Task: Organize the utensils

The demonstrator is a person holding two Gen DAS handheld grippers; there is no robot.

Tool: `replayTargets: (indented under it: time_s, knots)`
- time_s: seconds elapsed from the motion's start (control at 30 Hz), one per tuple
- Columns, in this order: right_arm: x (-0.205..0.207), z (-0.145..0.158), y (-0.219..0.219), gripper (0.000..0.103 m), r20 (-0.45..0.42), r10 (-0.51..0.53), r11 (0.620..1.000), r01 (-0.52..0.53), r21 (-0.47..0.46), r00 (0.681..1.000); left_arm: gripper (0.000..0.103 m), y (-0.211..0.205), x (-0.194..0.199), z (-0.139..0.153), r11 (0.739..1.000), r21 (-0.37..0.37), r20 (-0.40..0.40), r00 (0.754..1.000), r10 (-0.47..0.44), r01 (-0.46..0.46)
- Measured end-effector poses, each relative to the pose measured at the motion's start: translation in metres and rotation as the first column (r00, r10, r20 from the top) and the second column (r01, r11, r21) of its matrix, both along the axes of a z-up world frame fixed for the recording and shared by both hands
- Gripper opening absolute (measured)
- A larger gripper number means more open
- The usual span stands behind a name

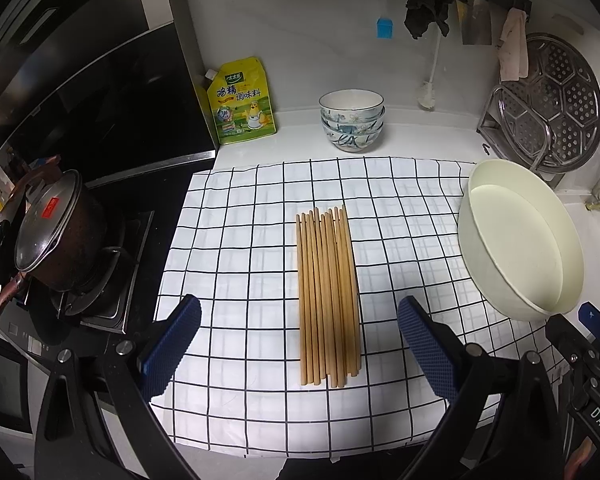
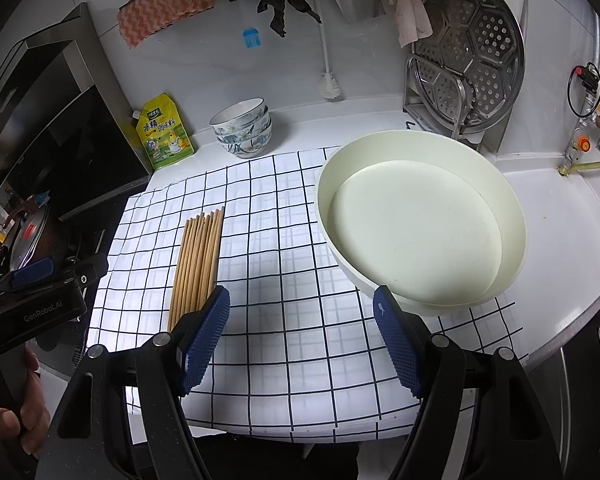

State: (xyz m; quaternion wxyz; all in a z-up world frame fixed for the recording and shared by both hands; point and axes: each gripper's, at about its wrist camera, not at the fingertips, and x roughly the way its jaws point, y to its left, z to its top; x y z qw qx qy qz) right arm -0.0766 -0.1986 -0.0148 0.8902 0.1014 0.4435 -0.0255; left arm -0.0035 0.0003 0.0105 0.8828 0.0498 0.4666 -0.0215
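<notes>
A bundle of several wooden chopsticks [image 1: 327, 296] lies side by side on the white grid-patterned cloth [image 1: 240, 240], pointing away from me. My left gripper [image 1: 300, 332] hovers open just above the near ends of the chopsticks, one blue finger on each side, holding nothing. In the right wrist view the chopsticks [image 2: 198, 260] lie at the left, partly hidden behind the left fingertip. My right gripper [image 2: 302, 328] stands open over bare cloth [image 2: 292, 280], empty. A wide cream round basin [image 2: 420, 224] rests on the cloth's right side, also seen as the basin [image 1: 520, 244] in the left wrist view.
Three stacked patterned bowls [image 1: 352, 120] and a yellow seasoning pouch [image 1: 242, 102] stand at the back by the wall. A lidded pot [image 1: 56, 236] sits on the stove at left. A metal steamer rack [image 2: 468, 56] leans at the back right. A hand [image 2: 24, 400] holds the left gripper's body.
</notes>
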Motion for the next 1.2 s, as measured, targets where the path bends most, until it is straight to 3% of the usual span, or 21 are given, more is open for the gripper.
replayTargets:
  time_s: [1.2]
  knots:
    - [0.0006, -0.0001, 0.0018, 0.071, 0.004, -0.001, 1.0, 0.001, -0.003, 1.0, 0.097, 0.0064, -0.0004, -0.0025, 1.0, -0.002, -0.007, 1.0, -0.001, 0.001]
